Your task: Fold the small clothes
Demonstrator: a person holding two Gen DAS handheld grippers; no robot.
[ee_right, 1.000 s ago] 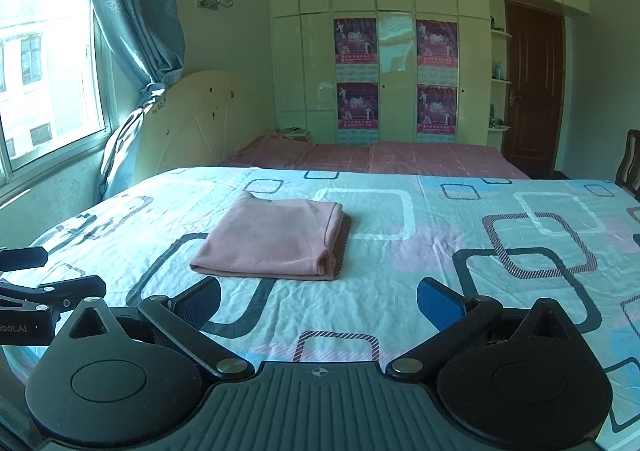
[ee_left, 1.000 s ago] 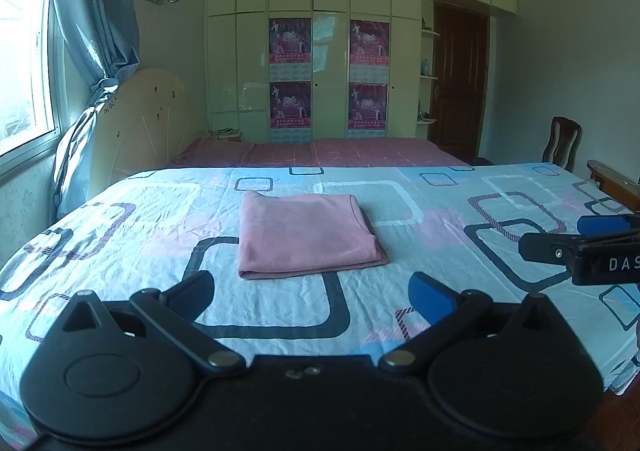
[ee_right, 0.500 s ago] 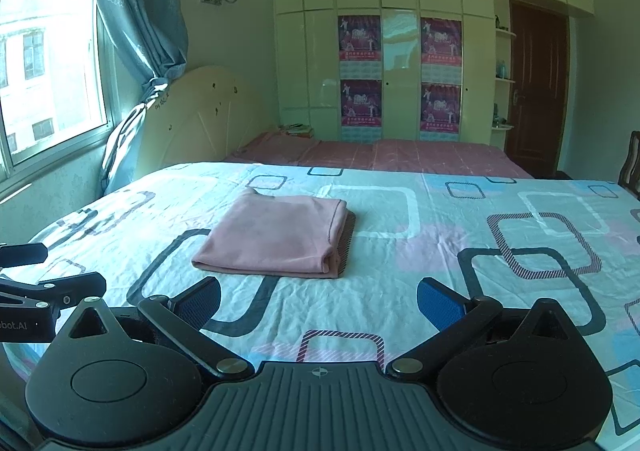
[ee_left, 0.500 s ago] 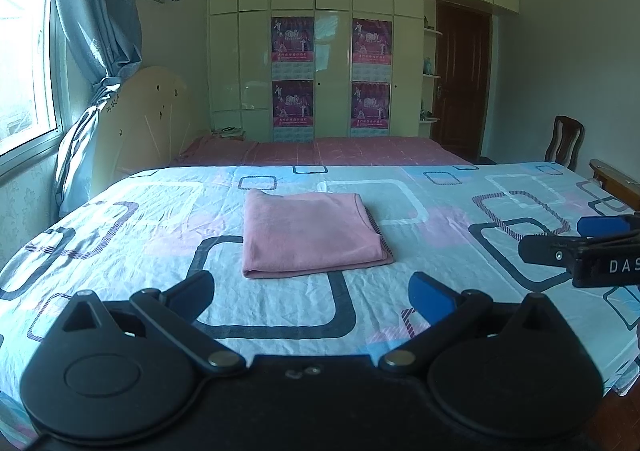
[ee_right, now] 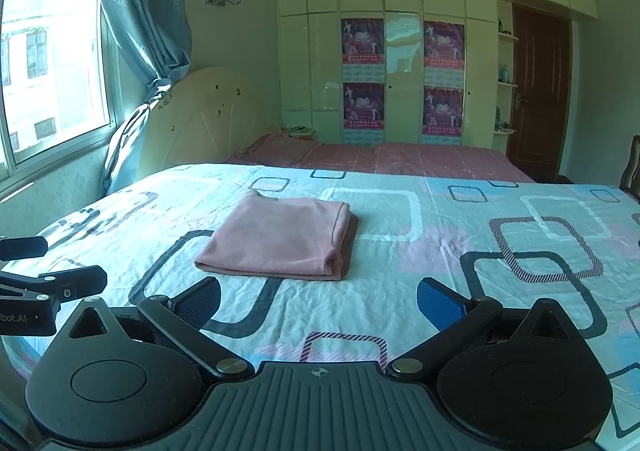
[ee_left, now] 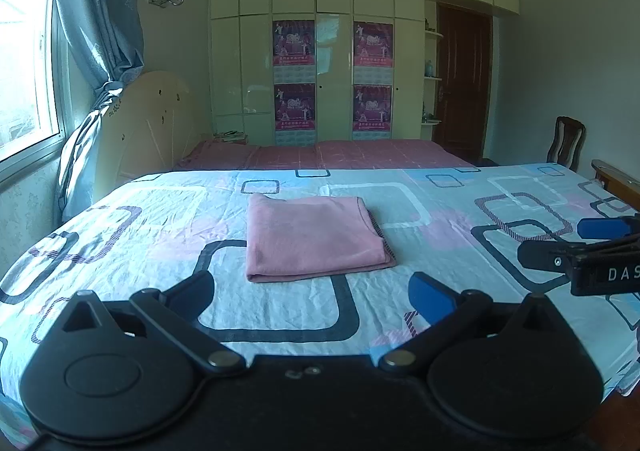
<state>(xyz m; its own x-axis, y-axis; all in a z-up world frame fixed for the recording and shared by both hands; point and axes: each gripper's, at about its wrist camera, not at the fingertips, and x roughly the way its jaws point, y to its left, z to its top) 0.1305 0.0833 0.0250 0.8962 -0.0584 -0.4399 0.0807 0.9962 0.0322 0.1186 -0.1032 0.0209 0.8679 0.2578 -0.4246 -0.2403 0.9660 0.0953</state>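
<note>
A pink garment point(ee_left: 312, 237) lies folded into a neat rectangle on the patterned bed sheet point(ee_left: 160, 219); it also shows in the right wrist view point(ee_right: 280, 239). My left gripper point(ee_left: 312, 291) is open and empty, held above the near part of the bed, short of the garment. My right gripper point(ee_right: 320, 299) is open and empty too, held to the right of the left one. The right gripper shows at the right edge of the left wrist view point(ee_left: 580, 251). The left gripper shows at the left edge of the right wrist view point(ee_right: 40, 283).
The bed sheet point(ee_right: 480, 235) spreads wide on all sides of the garment. A headboard point(ee_left: 148, 123) and window with blue curtain point(ee_left: 100, 31) stand left. A wardrobe point(ee_left: 332, 71), door point(ee_left: 464, 83) and chair point(ee_left: 566, 143) stand at the back and right.
Both grippers have drifted slightly, so the garment sits a little further right and higher in the views. Both stay open and the garment has not moved on the bed.
</note>
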